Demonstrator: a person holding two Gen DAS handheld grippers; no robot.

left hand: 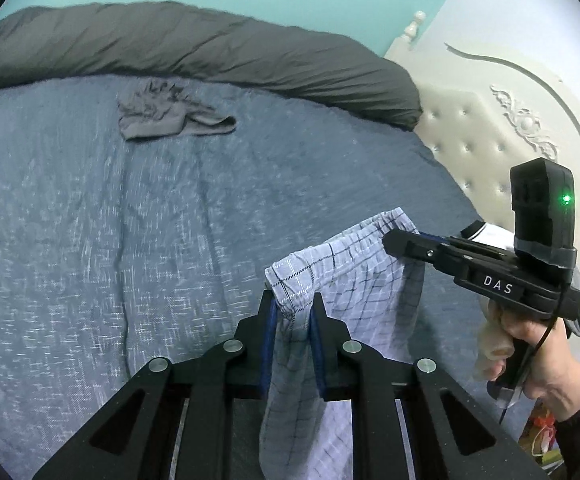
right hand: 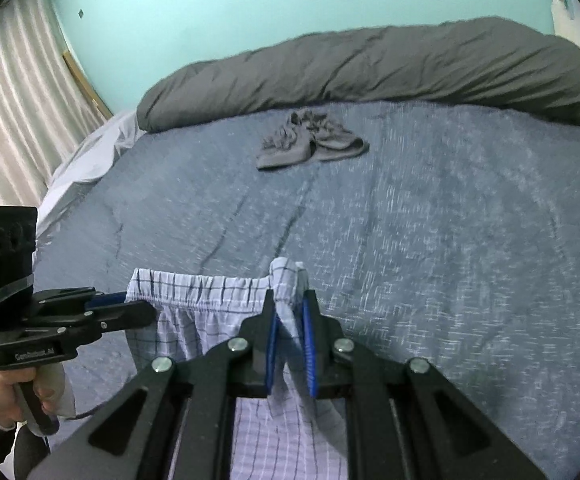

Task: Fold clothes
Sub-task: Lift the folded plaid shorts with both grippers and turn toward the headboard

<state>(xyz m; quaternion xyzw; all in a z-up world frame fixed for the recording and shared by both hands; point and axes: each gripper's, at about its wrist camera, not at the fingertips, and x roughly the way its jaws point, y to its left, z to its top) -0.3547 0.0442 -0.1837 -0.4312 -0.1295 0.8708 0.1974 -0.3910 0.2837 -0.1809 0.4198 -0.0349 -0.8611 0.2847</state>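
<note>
Light blue plaid shorts [left hand: 353, 276] hang by their elastic waistband between my two grippers, above the bed. In the left wrist view my left gripper [left hand: 293, 312] is shut on one corner of the waistband, with cloth bunched between its blue pads. My right gripper [left hand: 387, 240] pinches the other end from the right, held by a hand. In the right wrist view my right gripper [right hand: 289, 308] is shut on its corner of the shorts [right hand: 210, 292]. My left gripper [right hand: 146, 310] grips the far end at the left. The legs hang down out of sight.
A blue bedspread [left hand: 130, 220] covers the bed [right hand: 449, 220]. A crumpled grey garment [left hand: 162, 116] [right hand: 305, 140] lies farther back. A rolled dark grey duvet [left hand: 210, 48] [right hand: 369, 64] runs along the wall. There is a white headboard [left hand: 489, 128] on the right and a curtain [right hand: 10, 100] on the left.
</note>
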